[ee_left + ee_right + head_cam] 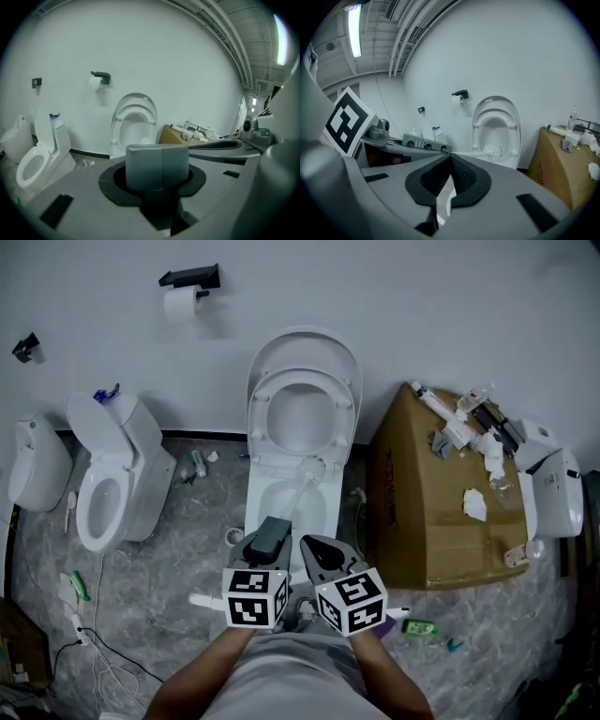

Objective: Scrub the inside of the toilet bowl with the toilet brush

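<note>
Here, the white long-handled toilet brush (298,489) reaches over the white ceramic toilet bowl (255,498), with its bristle head at the far end, below the raised seat. My left gripper (273,525) is clenched on the handle's near end. My right gripper (315,547) hangs beside it, tips together, grasping nothing. To scrub well, I would press the bristles down and sweep them under the rim. My left jaws hide the handle, and I cannot tell whether the bristles touch porcelain.

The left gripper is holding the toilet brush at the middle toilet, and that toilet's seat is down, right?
Not quite: the head view shows the seat raised against the lid. The left gripper does hold the toilet brush at that toilet.
</note>
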Demonstrator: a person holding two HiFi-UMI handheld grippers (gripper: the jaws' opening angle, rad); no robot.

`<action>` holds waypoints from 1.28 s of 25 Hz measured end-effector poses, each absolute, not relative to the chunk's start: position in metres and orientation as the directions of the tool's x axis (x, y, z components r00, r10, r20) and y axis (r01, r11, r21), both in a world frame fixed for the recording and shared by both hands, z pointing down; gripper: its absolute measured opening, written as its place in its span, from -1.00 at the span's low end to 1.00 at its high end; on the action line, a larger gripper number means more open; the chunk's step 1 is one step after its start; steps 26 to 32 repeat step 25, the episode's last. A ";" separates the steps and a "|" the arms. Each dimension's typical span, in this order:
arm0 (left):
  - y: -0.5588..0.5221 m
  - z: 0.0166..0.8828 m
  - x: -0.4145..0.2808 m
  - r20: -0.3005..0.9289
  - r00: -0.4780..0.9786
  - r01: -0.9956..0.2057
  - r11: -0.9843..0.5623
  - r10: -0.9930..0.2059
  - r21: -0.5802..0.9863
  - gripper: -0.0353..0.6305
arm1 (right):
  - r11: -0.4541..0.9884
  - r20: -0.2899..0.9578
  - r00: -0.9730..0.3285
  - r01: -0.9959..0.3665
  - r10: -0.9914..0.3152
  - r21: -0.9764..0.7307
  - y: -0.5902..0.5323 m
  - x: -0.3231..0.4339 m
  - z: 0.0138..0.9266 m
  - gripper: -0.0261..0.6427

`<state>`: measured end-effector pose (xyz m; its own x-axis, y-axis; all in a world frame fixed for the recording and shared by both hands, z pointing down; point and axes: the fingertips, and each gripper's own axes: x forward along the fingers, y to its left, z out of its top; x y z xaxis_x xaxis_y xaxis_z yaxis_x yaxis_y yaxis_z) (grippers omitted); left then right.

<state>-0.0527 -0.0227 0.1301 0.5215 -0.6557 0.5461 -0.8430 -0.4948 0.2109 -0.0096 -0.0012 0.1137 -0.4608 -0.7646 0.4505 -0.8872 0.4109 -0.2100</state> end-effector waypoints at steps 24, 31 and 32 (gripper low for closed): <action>-0.022 0.120 -0.054 0.481 0.519 -0.846 -0.504 -0.707 0.172 -0.43 | 0.437 0.435 -0.451 -0.889 -0.779 -0.140 -0.006 -0.009 0.108 -0.93; -0.022 0.121 -0.054 0.480 0.519 -0.846 -0.505 -0.707 0.172 -0.42 | 0.436 0.434 -0.451 -0.889 -0.780 -0.140 -0.007 -0.009 0.108 -0.93; -0.022 0.121 -0.054 0.480 0.519 -0.846 -0.505 -0.707 0.172 -0.42 | 0.436 0.434 -0.451 -0.889 -0.780 -0.140 -0.007 -0.009 0.108 -0.93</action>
